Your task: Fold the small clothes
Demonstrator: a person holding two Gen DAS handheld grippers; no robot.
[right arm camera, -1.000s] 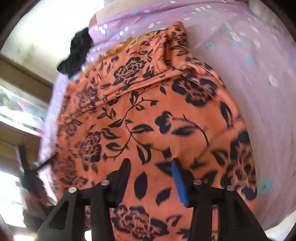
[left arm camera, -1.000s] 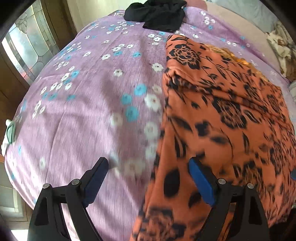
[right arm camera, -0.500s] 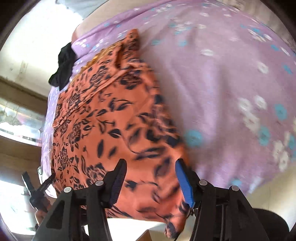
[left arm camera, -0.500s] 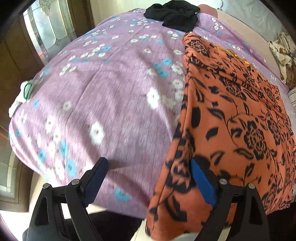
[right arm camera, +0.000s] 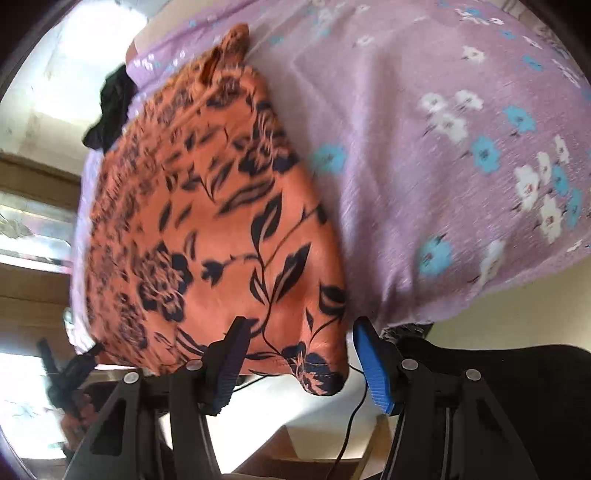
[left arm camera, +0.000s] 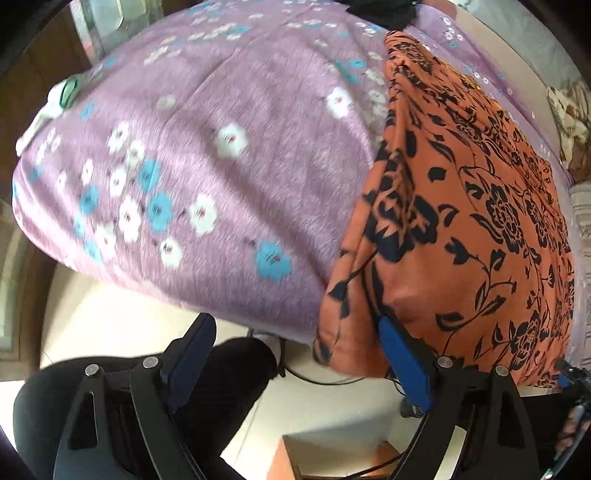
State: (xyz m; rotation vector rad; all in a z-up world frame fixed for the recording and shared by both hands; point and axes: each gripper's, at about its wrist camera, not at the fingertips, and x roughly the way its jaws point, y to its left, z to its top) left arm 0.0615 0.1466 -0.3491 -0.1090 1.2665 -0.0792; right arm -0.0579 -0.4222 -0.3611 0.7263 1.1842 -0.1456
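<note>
- The bed [left arm camera: 229, 206], under a purple sheet with white and blue flowers, serves as the landmark – its near edge drops off to a pale floor.
- Left tool [left arm camera: 295, 365]: jaws wide apart, gripping nothing, poised off the bed's near edge beside the cloth's left corner.
- Orange cloth with black flowers [left arm camera: 461, 221] lies spread flat on the bed, its near hem draped over the bed's edge.
- A black garment [left arm camera: 380, 11] sits bunched at the bed's far end.
- Right tool [right arm camera: 295, 354]: jaws have just been opening – apart, the cloth's hanging right corner between them, pads not pressing it.
</note>
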